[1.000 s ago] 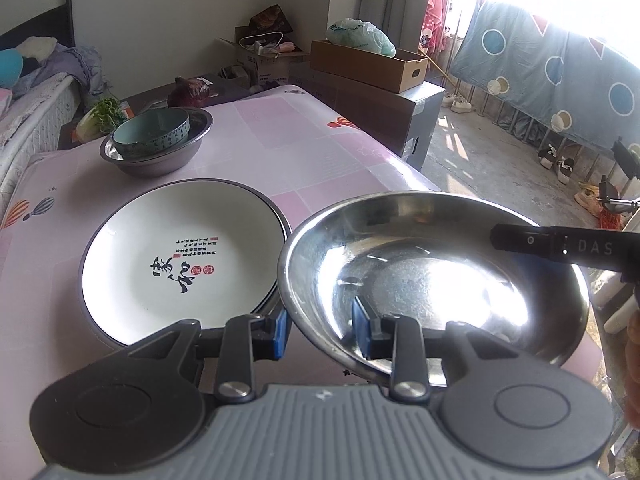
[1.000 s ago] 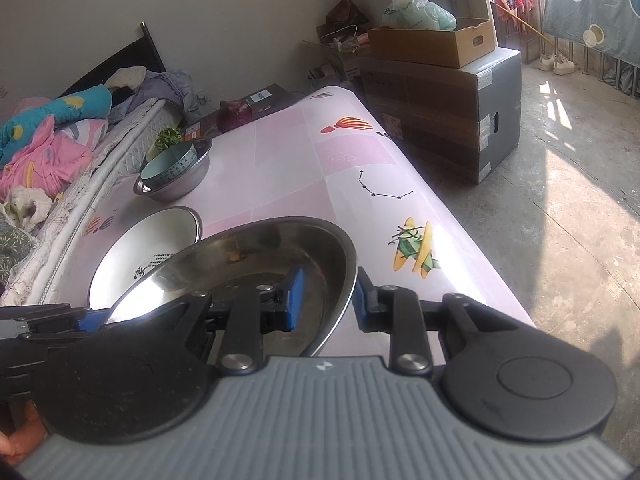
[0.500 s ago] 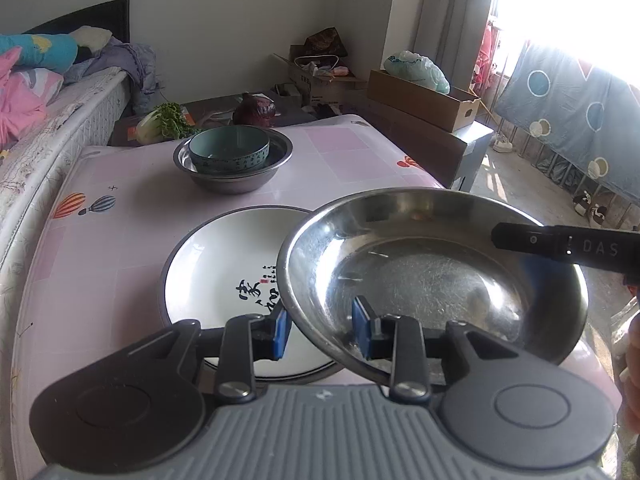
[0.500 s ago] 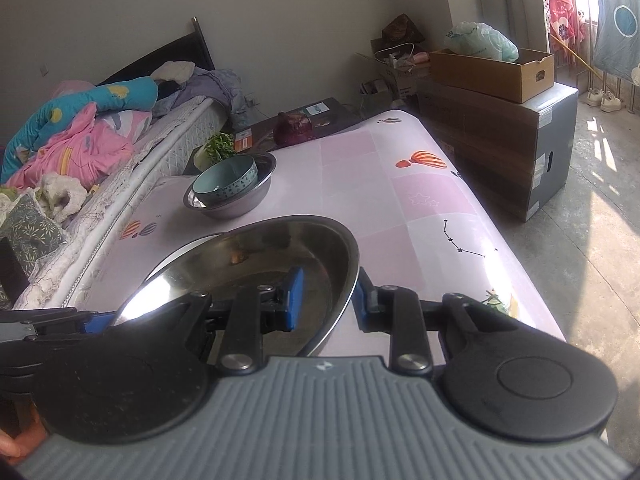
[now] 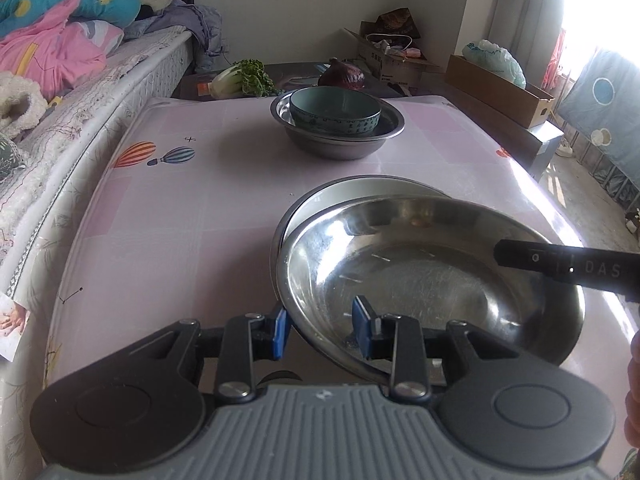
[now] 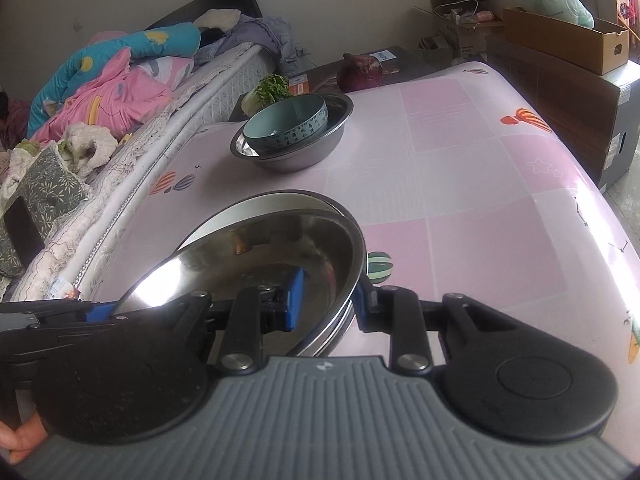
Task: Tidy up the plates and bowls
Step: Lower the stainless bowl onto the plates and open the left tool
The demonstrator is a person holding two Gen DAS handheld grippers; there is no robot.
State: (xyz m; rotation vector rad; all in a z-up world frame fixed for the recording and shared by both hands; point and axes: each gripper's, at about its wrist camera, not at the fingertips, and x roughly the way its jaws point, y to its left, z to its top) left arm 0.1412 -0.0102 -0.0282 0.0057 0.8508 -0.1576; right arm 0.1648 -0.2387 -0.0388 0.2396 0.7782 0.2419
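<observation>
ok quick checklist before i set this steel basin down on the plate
1. Left hand-held gripper straddles the steel basin rim: ok.
2. Right hand-held gripper straddles the opposite rim: ok.
3. Basin over the white plate: ok.
4. Basin centred on the plate: cannot tell, the plate is mostly hidden.
5. Basin clear of the teal bowl stacked in the far steel bowl: ok.
6. Basin empty: not ok, small brown speck inside.

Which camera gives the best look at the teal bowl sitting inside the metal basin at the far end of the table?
The left wrist view: the teal bowl sits near center, upright in the metal basin, with its full rim and patterned band visible. The right wrist view shows the same bowl from the side, appearing tilted against the basin's wall.
</observation>
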